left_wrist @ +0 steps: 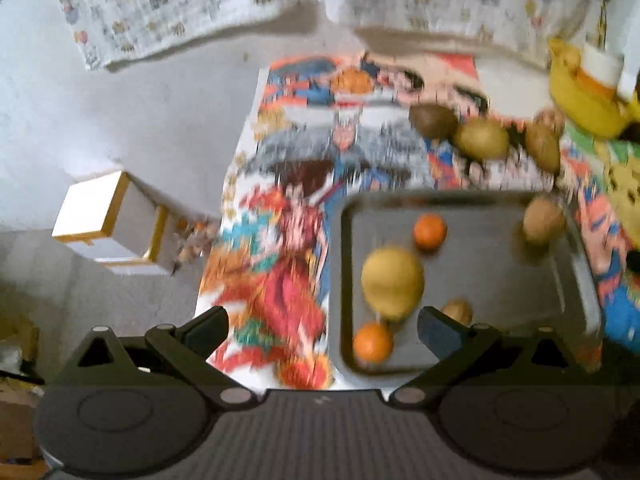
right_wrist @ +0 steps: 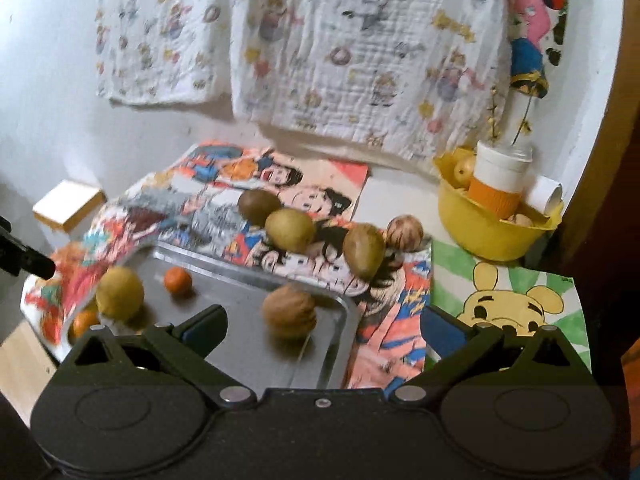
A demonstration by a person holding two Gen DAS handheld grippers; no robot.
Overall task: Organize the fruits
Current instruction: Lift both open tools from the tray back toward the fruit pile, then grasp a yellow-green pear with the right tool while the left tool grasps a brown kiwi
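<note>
A rectangular metal tray (right_wrist: pixel 256 360) lies on the desk over a bright cartoon-printed sheet (right_wrist: pixel 208 204), and part of the fruit is already on it. Near the tray's left edge sits a large round yellow fruit (right_wrist: pixel 119 291), with a small orange citrus (right_wrist: pixel 177 280) just beyond it toward the tray's far edge and a second small orange citrus (right_wrist: pixel 83 323) at the near left corner. A wrinkled brown walnut (right_wrist: pixel 289 311) rests close to the tray's right edge. In the left wrist view another small walnut (left_wrist: pixel 457 311) shows on the tray, partly hidden behind a finger of the tongs.

Beyond the tray's far edge, on the printed sheet, three brown-green oval kiwis stand in a loose row: a dark kiwi (right_wrist: pixel 259 202) on the left, a paler kiwi (right_wrist: pixel 290 229) touching it, and a third kiwi (right_wrist: pixel 363 254) set apart to the right. A striped round walnut (right_wrist: pixel 405 233) lies just beside the third kiwi.

At the desk's far right corner a yellow plastic bowl (right_wrist: pixel 480 236) holds a white-and-orange cup (right_wrist: pixel 498 182) and some pale fruit. A bear drawing on green-striped paper (right_wrist: pixel 516 300) lies in front of the bowl. White printed cloths (right_wrist: pixel 340 48) hang on the wall behind the desk.

The left gripper (left_wrist: pixel 320 328) hovers over the tray's left edge with jaws spread wide, gripping nothing. The right gripper (right_wrist: pixel 323 322) hangs above the tray's right edge, likewise spread wide apart and empty.
</note>
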